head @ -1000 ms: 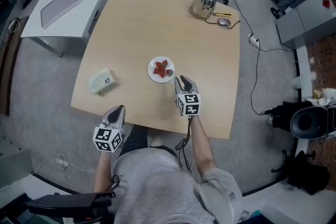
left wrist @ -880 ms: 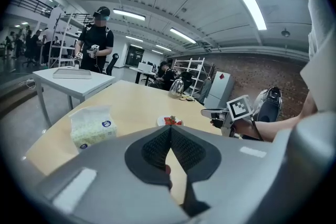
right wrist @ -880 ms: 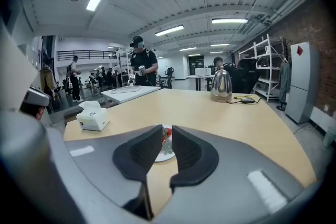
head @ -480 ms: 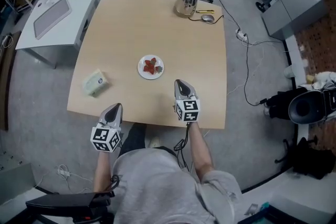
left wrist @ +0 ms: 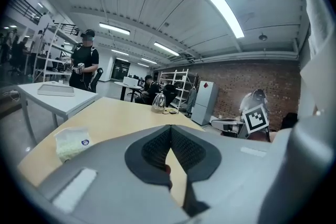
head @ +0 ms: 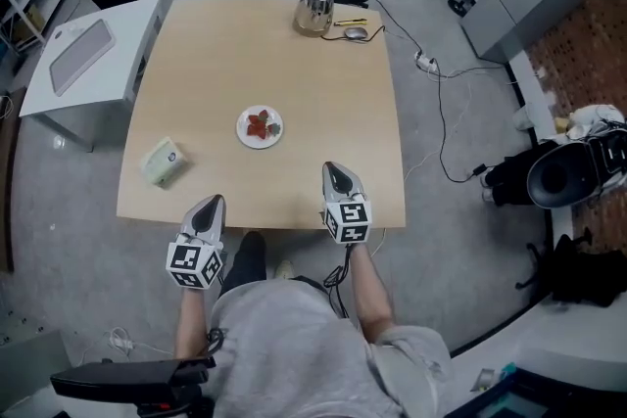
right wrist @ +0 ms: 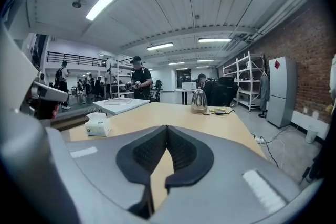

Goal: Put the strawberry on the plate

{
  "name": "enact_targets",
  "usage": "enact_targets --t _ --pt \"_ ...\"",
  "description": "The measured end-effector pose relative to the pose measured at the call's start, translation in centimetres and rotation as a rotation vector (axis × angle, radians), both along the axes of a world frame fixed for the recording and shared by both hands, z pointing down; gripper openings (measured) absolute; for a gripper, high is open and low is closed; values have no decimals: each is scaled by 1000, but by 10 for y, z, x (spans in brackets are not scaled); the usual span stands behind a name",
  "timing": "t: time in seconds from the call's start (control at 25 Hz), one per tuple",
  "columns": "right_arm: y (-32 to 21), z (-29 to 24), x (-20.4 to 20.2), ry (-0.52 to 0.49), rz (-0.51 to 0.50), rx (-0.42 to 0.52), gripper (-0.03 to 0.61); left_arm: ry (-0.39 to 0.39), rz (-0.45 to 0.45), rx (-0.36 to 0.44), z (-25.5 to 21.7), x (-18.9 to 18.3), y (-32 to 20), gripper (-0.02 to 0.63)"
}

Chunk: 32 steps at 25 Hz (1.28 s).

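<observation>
Both jaws pressed together, empty: your left gripper (head: 213,203) at the table's (head: 323,83) near edge, right gripper (head: 331,169) just over it. Strawberry (head: 259,123) sits on the plate (head: 244,138) mid-table, open tabletop around it. Tissue pack (head: 163,162) near the left edge, kettle (head: 313,10) at the far edge.

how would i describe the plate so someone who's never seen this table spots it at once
Start at the big light wooden table and look near its middle. The plate is the small round white dish holding a red strawberry; the pale tissue pack to its left is boxy, and the shiny kettle stands at the far edge.
</observation>
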State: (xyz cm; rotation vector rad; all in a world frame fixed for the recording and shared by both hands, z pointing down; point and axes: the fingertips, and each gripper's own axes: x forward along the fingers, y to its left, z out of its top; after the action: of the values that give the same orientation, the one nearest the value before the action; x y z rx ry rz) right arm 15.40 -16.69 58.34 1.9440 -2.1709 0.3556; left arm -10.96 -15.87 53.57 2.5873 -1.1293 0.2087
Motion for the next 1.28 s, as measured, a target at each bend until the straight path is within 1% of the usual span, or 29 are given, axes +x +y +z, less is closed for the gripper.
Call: enact_targets --t 0.24,0.6,0.92,1.08,1.28 --pt "32 -13 6 -4 26 30 7 15 30 49 -18 10 19 20" --pt "82 -32 4 -23 45 81 8 29 45 94 -34 18 45 20" --pt "125 -33 6 -23 52 91 7 13 67 124 -39 23 63 20" --pt "140 -35 4 -43 51 100 6 8 62 134 -41 22 69 20" --pt "154 -40 -1 -32 46 111 8 -13 54 160 -46 19 74 20"
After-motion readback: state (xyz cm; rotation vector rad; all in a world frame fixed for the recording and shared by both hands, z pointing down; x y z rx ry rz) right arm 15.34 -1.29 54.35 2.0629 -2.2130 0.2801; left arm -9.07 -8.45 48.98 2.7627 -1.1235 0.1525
